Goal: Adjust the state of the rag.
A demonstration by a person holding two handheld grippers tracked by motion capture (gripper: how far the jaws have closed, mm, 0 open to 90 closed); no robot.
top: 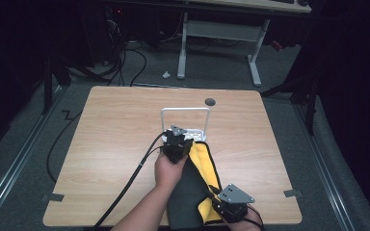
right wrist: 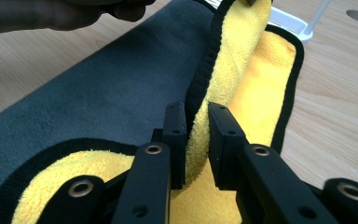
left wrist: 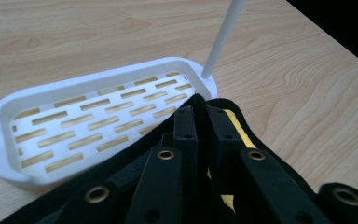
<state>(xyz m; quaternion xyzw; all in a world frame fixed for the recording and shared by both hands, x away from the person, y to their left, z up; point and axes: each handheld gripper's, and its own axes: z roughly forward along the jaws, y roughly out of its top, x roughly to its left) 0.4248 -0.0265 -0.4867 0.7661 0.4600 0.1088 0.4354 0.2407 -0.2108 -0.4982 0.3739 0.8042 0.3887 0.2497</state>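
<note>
A cloth (top: 189, 192), dark grey on one side and yellow on the other with a black hem, lies folded lengthwise from the table's front edge to a white slotted tray (top: 196, 133). My left gripper (top: 183, 143) is shut on the cloth's far corner; its closed jaws (left wrist: 198, 114) hold the black hem (left wrist: 242, 133) right at the rim of the tray (left wrist: 98, 88). Near the front edge my right gripper (top: 218, 197) is shut on the cloth too. Its jaws (right wrist: 196, 135) pinch an upright yellow fold, and the grey side (right wrist: 98, 88) spreads out to the left.
The tray carries a tall white hoop handle (top: 185, 111), one post (left wrist: 221, 39) of which rises just ahead of my left jaws. A round cable hole (top: 210, 102) sits at the table's back. Bare wood (top: 111, 139) lies left and right. A desk frame (top: 219, 33) stands beyond.
</note>
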